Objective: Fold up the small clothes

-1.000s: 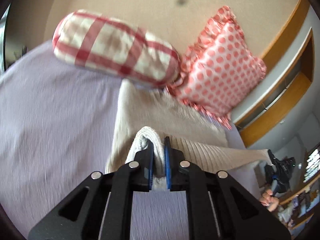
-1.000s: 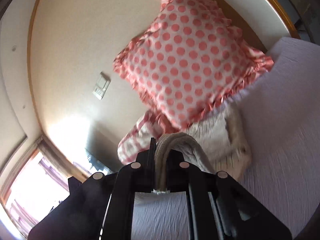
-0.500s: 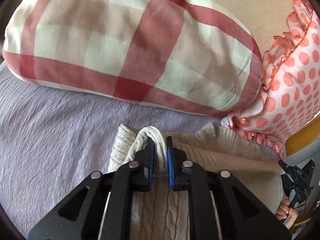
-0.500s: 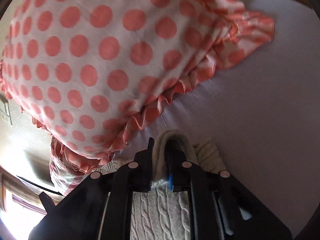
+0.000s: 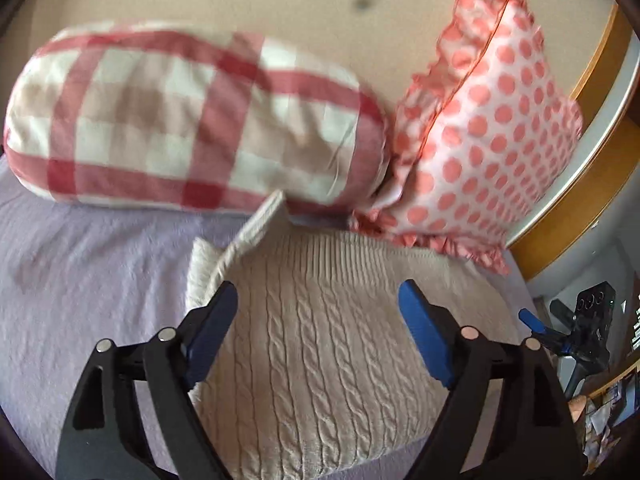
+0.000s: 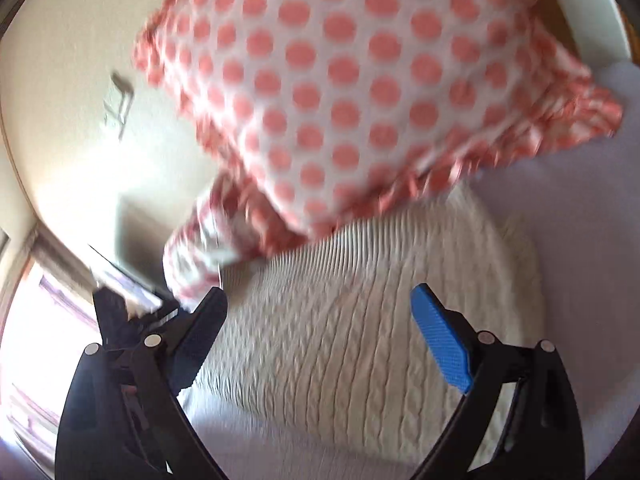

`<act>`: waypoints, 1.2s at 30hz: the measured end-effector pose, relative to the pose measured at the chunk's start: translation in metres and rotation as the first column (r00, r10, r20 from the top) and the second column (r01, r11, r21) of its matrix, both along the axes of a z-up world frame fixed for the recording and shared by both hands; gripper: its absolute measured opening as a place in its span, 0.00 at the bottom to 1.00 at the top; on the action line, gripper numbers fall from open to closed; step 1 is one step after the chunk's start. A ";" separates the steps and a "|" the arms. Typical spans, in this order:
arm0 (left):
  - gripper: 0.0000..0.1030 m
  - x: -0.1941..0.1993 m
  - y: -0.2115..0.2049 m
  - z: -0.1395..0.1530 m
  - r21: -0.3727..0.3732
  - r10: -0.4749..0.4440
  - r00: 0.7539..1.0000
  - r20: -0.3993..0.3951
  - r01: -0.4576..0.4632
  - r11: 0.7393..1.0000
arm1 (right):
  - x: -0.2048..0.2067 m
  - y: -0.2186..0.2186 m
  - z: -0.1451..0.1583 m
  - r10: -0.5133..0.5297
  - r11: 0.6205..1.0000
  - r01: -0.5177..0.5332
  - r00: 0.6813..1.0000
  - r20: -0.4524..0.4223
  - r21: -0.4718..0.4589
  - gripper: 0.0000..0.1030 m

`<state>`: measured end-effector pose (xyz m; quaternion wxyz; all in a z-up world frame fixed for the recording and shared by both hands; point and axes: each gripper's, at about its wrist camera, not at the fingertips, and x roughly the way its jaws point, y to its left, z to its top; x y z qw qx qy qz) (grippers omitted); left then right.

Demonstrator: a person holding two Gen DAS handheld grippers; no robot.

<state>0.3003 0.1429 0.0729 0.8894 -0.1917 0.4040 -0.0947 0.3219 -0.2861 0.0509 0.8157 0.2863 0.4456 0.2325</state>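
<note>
A cream cable-knit sweater [image 5: 320, 344] lies folded on the lilac bed cover [image 5: 92, 280], its ribbed hem toward the pillows; it also shows in the right wrist view [image 6: 360, 332]. My left gripper [image 5: 318, 308] is open and empty, just above the sweater's left part, its jaws spread wide. My right gripper [image 6: 320, 312] is open and empty above the sweater's right part. A loose ribbed edge [image 5: 260, 224] sticks up at the sweater's far left corner. The right gripper also shows at the far right of the left wrist view [image 5: 532, 320].
A red-and-white checked bolster [image 5: 188, 120] and a pink polka-dot frilled cushion [image 5: 488, 140] lean on the beige wall right behind the sweater. The cushion [image 6: 360, 80] overhangs the sweater's far edge. A wooden bed frame [image 5: 580, 208] runs at the right.
Both grippers were shut on the sweater's edge and carried it toward the pillows. Now both have opened, let go and drawn back; the sweater lies folded flat.
</note>
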 end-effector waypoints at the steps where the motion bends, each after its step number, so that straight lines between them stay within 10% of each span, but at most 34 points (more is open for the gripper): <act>1: 0.81 0.008 -0.003 -0.014 0.008 0.013 0.998 -0.058 -0.012 1.000 | -0.001 0.004 -0.009 -0.008 0.999 0.006 0.999 -0.044 -0.037 0.92; 3: 0.77 0.023 -0.003 -0.043 0.040 0.066 0.984 -0.165 -0.060 0.997 | 0.003 0.007 -0.034 -0.074 0.988 0.052 0.986 -0.150 -0.147 0.92; 12: 0.76 -0.004 0.037 -0.025 0.065 0.133 0.981 -0.141 -0.125 0.990 | -0.019 0.009 -0.016 -0.026 0.994 0.026 1.000 -0.002 -0.102 0.95; 20: 0.73 0.014 0.043 -0.055 -0.071 0.089 0.968 -0.233 -0.108 0.992 | -0.007 0.027 -0.019 0.036 0.992 -0.036 0.999 0.000 -0.120 0.96; 23: 0.59 0.023 0.033 -0.056 -0.042 0.098 0.966 -0.241 -0.111 0.993 | -0.006 0.021 -0.021 0.015 0.997 -0.015 1.000 -0.001 -0.081 0.96; 24: 0.24 0.025 0.032 -0.058 -0.027 0.116 0.959 -0.257 -0.127 0.992 | -0.006 0.019 -0.022 0.012 0.998 -0.012 1.000 -0.004 -0.068 0.96; 25: 0.18 0.026 0.034 -0.061 -0.072 0.117 0.953 -0.279 -0.143 0.987 | -0.007 0.016 -0.022 0.008 0.999 -0.008 1.000 -0.003 -0.054 0.96; 36: 0.14 0.026 -0.066 0.036 -0.083 0.132 0.973 -0.190 -0.150 0.985 | -0.021 -0.056 -0.001 -0.193 0.968 0.181 0.980 0.052 0.171 0.98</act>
